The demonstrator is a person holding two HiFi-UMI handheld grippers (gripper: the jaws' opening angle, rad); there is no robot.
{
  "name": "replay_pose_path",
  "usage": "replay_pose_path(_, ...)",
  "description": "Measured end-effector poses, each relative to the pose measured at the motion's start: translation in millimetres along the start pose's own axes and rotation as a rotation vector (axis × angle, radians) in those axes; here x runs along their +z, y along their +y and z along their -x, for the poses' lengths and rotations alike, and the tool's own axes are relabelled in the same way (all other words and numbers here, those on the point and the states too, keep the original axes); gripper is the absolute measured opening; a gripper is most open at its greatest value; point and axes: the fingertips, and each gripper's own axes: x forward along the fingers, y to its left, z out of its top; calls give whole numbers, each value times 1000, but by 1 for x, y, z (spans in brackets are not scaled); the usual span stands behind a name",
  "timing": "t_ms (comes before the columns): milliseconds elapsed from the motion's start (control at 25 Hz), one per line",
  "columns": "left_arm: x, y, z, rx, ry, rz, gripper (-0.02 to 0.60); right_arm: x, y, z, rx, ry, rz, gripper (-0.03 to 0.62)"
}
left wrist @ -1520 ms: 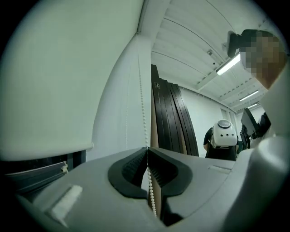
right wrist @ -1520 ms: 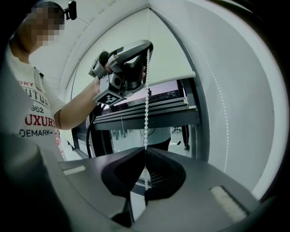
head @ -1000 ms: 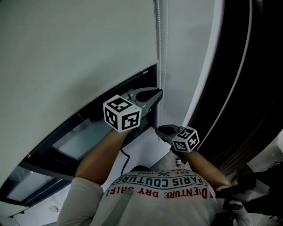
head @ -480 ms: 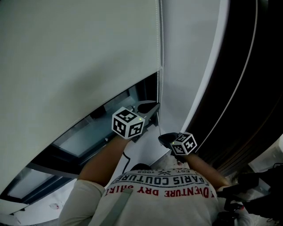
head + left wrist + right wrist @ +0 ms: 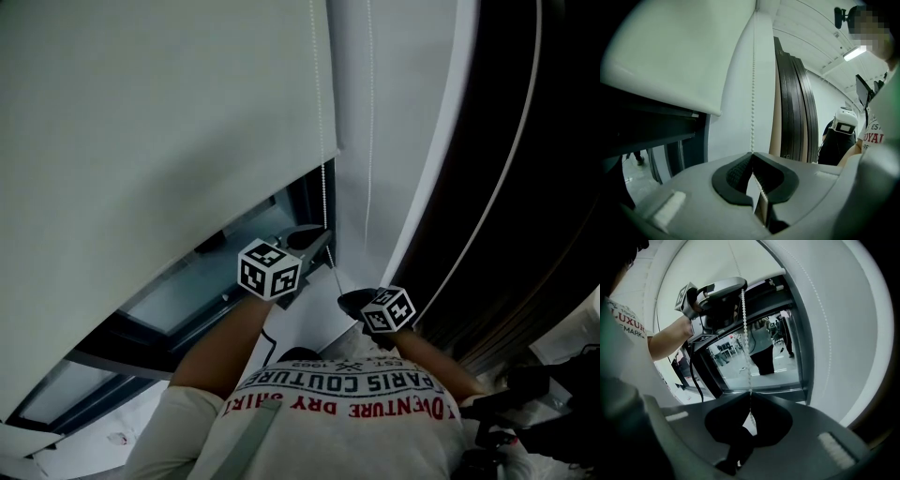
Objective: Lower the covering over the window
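Head view: a person faces a window [image 5: 187, 291] with a pale roller blind [image 5: 159, 122] partly lowered, its bottom edge above and to the left of both sets of fingers. A bead chain [image 5: 324, 197] hangs beside the blind's edge, straight down into the left gripper [image 5: 324, 242], whose fingers are pressed together, pinching it. Just below and to the right, the right gripper [image 5: 345, 298] pinches the same chain, its fingers closed on the beads.
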Motion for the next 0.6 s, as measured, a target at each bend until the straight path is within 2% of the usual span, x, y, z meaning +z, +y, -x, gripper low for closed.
replay_pose_path(160,1,-2,3,22,5,-11,14,5,1,3,-5,-16,29,15)
replay_pose_path(200,-1,-3,4,25,12,-9,33,6,2,4,-7,-21,32,15)
replay_pose_path(400,-6,-11,19,84,-28,47,86,5,2,10,-36,-49,66,24)
replay_pose_path(600,-10,-26,54,134,-60,75,103,17,-3,15,-97,-95,89,134)
